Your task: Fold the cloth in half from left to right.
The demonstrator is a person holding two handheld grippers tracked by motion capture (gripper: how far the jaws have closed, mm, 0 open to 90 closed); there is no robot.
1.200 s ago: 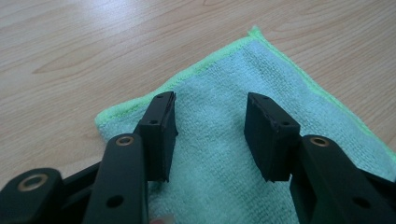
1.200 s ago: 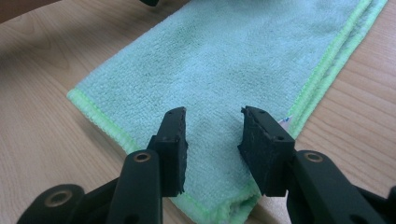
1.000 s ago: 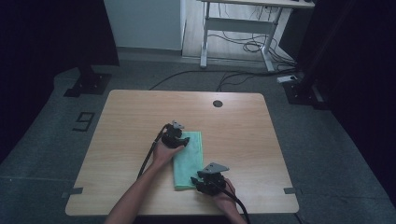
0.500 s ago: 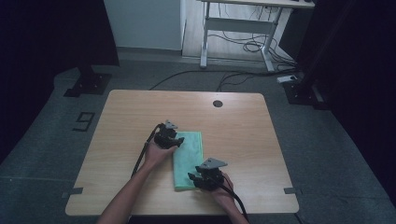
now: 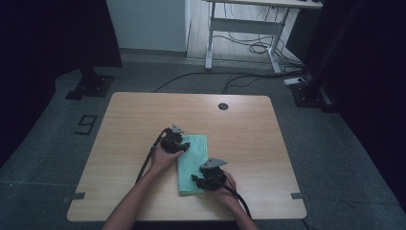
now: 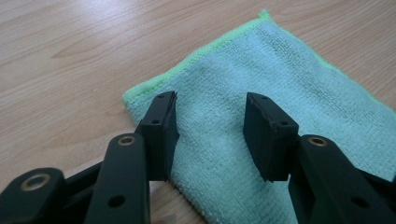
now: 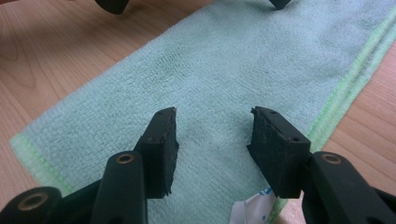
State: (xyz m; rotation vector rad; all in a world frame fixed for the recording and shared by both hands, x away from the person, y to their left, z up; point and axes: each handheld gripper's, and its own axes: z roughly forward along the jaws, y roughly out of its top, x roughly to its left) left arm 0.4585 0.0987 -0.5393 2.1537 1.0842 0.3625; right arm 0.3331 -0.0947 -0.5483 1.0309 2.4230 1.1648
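Left gripper (image 5: pixel 186 146): jaws parted, nothing clamped between them, poised over the far left corner of the green cloth (image 5: pixel 193 164), at about 11 o'clock from the cloth's middle in the high view. Right gripper (image 5: pixel 197 179): jaws parted and just opened wider, with cloth beneath the gap but no fold pinched, at the cloth's near right edge, about 5 o'clock from its middle. Green cloth: folded, flat, a long strip running 12 to 6 o'clock on the wooden table (image 5: pixel 124 120), near its front-centre; a white tag (image 7: pixel 252 210) shows at its near edge.
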